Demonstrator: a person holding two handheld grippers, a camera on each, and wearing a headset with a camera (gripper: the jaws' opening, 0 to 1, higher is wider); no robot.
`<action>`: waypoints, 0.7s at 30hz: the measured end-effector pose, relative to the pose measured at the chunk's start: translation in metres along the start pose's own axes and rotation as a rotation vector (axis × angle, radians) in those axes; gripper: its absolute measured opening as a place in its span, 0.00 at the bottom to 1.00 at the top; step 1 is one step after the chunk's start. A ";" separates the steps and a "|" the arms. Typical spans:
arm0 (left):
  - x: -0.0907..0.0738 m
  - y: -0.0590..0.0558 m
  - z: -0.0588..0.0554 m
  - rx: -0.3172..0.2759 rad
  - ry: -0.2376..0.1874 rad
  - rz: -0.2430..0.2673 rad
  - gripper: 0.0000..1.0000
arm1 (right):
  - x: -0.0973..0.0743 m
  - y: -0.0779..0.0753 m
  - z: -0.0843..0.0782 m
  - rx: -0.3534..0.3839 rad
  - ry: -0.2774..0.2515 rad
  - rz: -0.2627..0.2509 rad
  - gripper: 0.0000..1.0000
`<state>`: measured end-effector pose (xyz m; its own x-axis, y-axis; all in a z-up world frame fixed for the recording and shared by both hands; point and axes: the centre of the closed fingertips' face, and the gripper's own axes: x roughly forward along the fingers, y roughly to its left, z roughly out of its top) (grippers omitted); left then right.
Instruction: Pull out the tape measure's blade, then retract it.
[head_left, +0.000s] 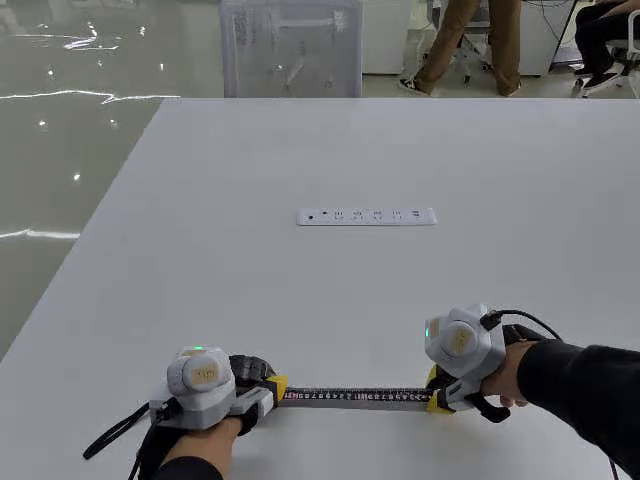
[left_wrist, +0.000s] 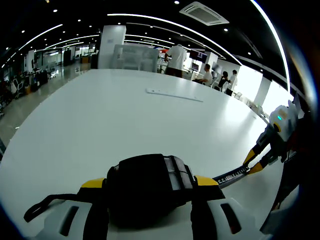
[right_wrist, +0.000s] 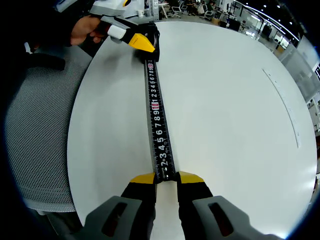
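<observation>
Two grippers work along the near edge of the white table (head_left: 330, 290), with the tape measure stretched between them

1. Left: the left gripper (head_left: 268, 390) is clamped on the black tape measure case (head_left: 250, 370). In the left gripper view the case (left_wrist: 150, 187) sits between the yellow-tipped jaws, which are spread to its width.
2. Centre: the blade (head_left: 355, 396) lies flat on the table, pulled out from the case mouth towards the right. Its printed scale reads clearly in the right gripper view (right_wrist: 156, 110).
3. Right: the right gripper (head_left: 437, 400) has its jaws pinched narrow on the free end of the blade (right_wrist: 165, 176).

Hazards, as judged from this state:
- If the right jaws loosen while spring tension is on, the blade will probably whip back into the case. Feed it back under grip.
- A sideways pull may twist the case in the left jaws, as only its flanks are held.
- Lifting either end may buckle the blade.

Clearance:
- Both grippers sit close to the near edge, above a mesh chair (right_wrist: 40, 125); a dropped case could fall off there.
- Bare surface extends right and far, up to the power strip (head_left: 367, 216), well apart from the work
</observation>
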<state>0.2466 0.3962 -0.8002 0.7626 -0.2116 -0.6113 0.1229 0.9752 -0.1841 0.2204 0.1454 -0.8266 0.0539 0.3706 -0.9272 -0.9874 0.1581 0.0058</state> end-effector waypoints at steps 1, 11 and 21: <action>0.000 0.000 0.000 0.000 -0.001 0.000 0.63 | 0.001 -0.001 0.001 0.000 -0.001 0.000 0.12; 0.000 0.000 0.000 -0.001 0.002 -0.002 0.63 | 0.004 0.000 0.008 -0.002 -0.013 0.001 0.12; 0.001 0.000 0.000 -0.003 0.006 -0.003 0.63 | 0.007 0.001 0.016 -0.006 -0.023 0.002 0.12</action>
<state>0.2471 0.3957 -0.8007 0.7581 -0.2152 -0.6155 0.1237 0.9743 -0.1882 0.2225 0.1630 -0.8275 0.0553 0.3920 -0.9183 -0.9884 0.1518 0.0053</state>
